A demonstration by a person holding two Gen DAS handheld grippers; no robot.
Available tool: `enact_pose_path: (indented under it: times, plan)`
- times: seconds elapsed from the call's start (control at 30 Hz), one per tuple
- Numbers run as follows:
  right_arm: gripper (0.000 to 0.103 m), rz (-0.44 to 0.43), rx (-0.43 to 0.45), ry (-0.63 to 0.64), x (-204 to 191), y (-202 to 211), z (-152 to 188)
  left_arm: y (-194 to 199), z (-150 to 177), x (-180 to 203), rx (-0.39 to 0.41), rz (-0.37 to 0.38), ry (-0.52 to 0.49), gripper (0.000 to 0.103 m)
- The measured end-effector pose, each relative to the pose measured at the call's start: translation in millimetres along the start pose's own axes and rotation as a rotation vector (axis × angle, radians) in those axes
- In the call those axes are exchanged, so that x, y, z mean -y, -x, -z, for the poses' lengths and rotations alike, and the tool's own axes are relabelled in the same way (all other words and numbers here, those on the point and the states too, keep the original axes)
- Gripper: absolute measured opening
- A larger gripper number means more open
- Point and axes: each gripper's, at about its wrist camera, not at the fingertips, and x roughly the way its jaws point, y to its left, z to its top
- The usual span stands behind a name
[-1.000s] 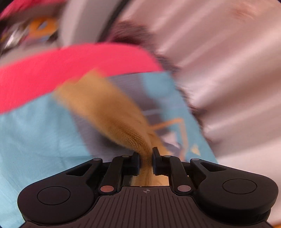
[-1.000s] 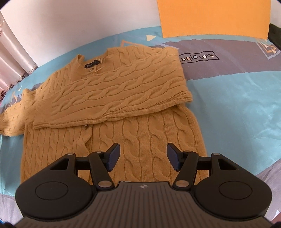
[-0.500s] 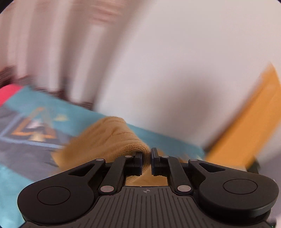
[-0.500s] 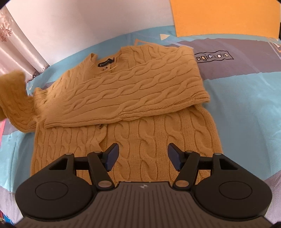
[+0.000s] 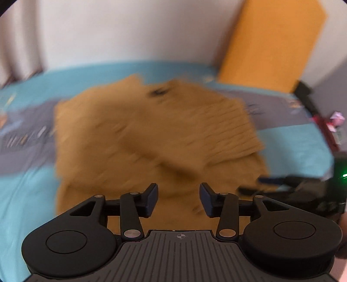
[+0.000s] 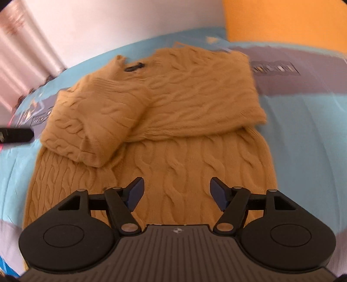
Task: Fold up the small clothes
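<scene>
A mustard cable-knit sweater [image 6: 177,134] lies flat on the bed, both sleeves folded across its chest. The left sleeve [image 6: 95,121] lies over the left side, its cuff near the middle. The sweater also shows, blurred, in the left wrist view [image 5: 151,134]. My left gripper [image 5: 179,198] is open and empty above the sweater's lower part. My right gripper [image 6: 176,192] is open and empty over the hem area. The right gripper also shows at the right edge of the left wrist view [image 5: 303,186].
The bed has a blue and grey printed sheet [image 6: 303,121]. An orange board [image 6: 288,19] leans on the white wall behind. Curtains [image 6: 23,56] hang at the far left. Small items [image 5: 334,123] lie at the bed's right edge.
My left gripper carried the left sleeve over the sweater's chest, opened and let it go. The sleeve now lies folded across. My right gripper stayed open and moved slightly closer.
</scene>
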Motion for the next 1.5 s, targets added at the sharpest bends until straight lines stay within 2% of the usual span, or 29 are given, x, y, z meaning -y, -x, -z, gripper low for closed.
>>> enact_pose_path:
  times: [0.07,0.17,0.23,0.37,0.4,0.47,0.5,0.53,0.6,0.67,0.7,0.73,0.8,0.83,0.9,1.1,1.17,1.23,1.3,1.43,1.5]
  plan:
    - [0.076,-0.008,0.033,0.094,-16.8,-4.9,-4.6,-5.0,12.5,-18.3,-0.040,-0.084,0.065,0.103]
    - [0.082,-0.021,0.100,0.274,-53.2,-14.1,-12.9,-6.5,22.9,-42.5,-0.076,-0.173,0.132,0.103]
    - [0.086,-0.032,0.154,0.391,-80.8,-23.0,-17.0,-6.2,28.7,-47.9,-0.081,-0.198,0.151,0.103]
    - [0.086,0.001,0.221,0.593,-130.5,-46.4,-24.3,-10.6,33.0,-54.9,-0.099,-0.204,0.185,0.103]
    - [0.084,0.023,0.233,0.639,-139.5,-53.9,-26.5,-11.6,35.2,-56.2,-0.101,-0.203,0.189,0.103]
    - [0.069,0.065,0.230,0.675,-144.5,-70.3,-35.0,-14.9,35.9,-56.7,-0.098,-0.199,0.189,0.103]
    - [0.047,0.081,0.216,0.658,-139.9,-74.6,-39.7,-13.3,35.4,-55.8,-0.093,-0.196,0.190,0.103]
    - [0.036,0.081,0.193,0.598,-128.1,-76.4,-48.4,-9.0,36.6,-55.5,-0.088,-0.192,0.193,0.103]
    - [0.037,0.044,0.192,0.393,-92.7,-65.4,-62.7,-9.6,36.8,-55.9,-0.087,-0.186,0.204,0.103]
    - [0.048,0.020,0.175,0.144,-49.7,-52.7,-71.6,-14.4,37.0,-58.2,-0.094,-0.173,0.221,0.103]
    - [0.060,-0.002,0.160,-0.016,-23.1,-46.3,-71.5,-17.6,36.6,-58.8,-0.099,-0.168,0.229,0.103]
    - [0.066,-0.028,0.143,-0.151,0.9,-42.4,-67.0,-20.8,36.2,-58.9,-0.105,-0.160,0.236,0.103]
    - [0.067,-0.083,0.096,-0.335,34.2,-42.7,-54.3,-25.6,34.8,-57.6,-0.113,-0.145,0.240,0.103]
    - [0.067,-0.097,0.077,-0.385,44.5,-43.9,-49.1,-27.6,33.5,-55.5,-0.117,-0.141,0.236,0.103]
    - [0.067,-0.107,0.064,-0.429,56.8,-45.2,-40.8,-29.8,31.4,-51.1,-0.121,-0.140,0.220,0.103]
    - [0.066,-0.149,0.114,-0.475,69.7,-42.9,-38.1,-32.7,30.5,-42.8,-0.130,-0.136,0.191,0.103]
    - [0.058,-0.142,0.104,-0.487,69.3,-45.8,-39.6,-33.6,32.8,-43.8,-0.135,-0.133,0.198,0.103]
    - [0.026,-0.127,0.086,-0.487,70.3,-46.1,-40.2,-34.0,34.8,-45.6,-0.139,-0.130,0.209,0.103]
    - [0.017,-0.110,0.086,-0.463,69.1,-42.1,-39.8,-34.1,36.5,-47.0,-0.139,-0.126,0.215,0.103]
    - [0.016,-0.112,0.103,-0.412,62.5,-30.2,-38.9,-35.7,38.5,-50.2,-0.138,-0.126,0.228,0.103]
    - [0.024,-0.149,0.101,-0.428,64.9,-23.9,-38.1,-35.3,39.3,-51.7,-0.135,-0.120,0.238,0.103]
